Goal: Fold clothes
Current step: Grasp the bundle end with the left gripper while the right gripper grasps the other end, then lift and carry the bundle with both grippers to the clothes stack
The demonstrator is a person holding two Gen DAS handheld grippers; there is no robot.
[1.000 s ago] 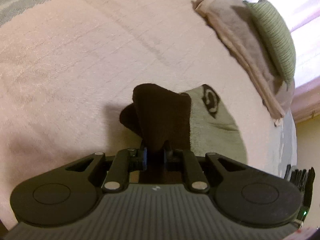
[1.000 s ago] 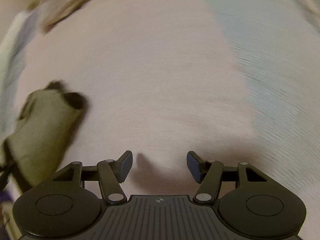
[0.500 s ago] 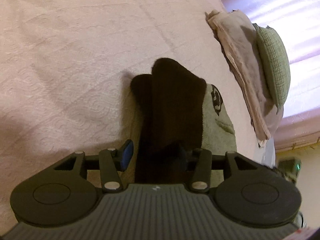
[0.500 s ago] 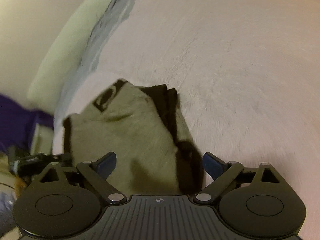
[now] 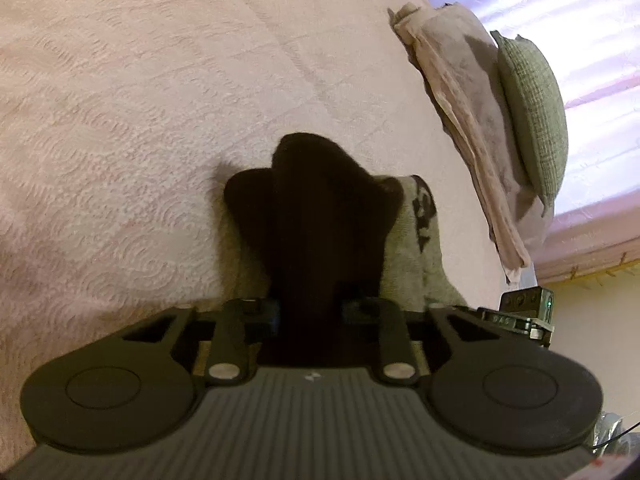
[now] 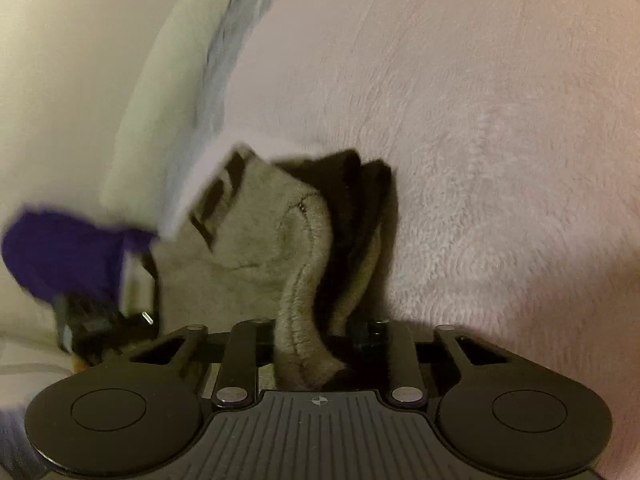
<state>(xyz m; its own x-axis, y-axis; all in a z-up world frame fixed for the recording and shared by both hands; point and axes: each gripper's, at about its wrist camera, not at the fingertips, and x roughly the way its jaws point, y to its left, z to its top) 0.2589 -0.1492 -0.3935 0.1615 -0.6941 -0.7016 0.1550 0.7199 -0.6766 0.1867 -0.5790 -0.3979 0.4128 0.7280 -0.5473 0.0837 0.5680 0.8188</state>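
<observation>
A small olive-grey garment (image 5: pixel 416 264) with dark brown parts (image 5: pixel 316 200) and a dark logo lies bunched on the pink bedspread (image 5: pixel 140 100). My left gripper (image 5: pixel 310 312) is shut on its dark brown part, which runs up between the fingers. In the right wrist view the same garment (image 6: pixel 256 248) is seen from the other side, with a stitched olive fold caught in my shut right gripper (image 6: pixel 316 336). Its dark brown layer (image 6: pixel 356 208) hangs just right of that fold. The left gripper (image 6: pixel 100 320) and a purple sleeve (image 6: pixel 60 256) appear blurred at the left.
A stack of folded beige cloths (image 5: pixel 460 100) and a green cushion (image 5: pixel 532 112) lie at the bed's far right edge, below a bright pink curtain (image 5: pixel 580 20). The bed's edge and a pale wall (image 6: pixel 60 80) fill the right wrist view's left side.
The left gripper, open half a second ago, has shut on the dark brown cloth again. The right gripper swung over to the garment and shut on its olive fold.
</observation>
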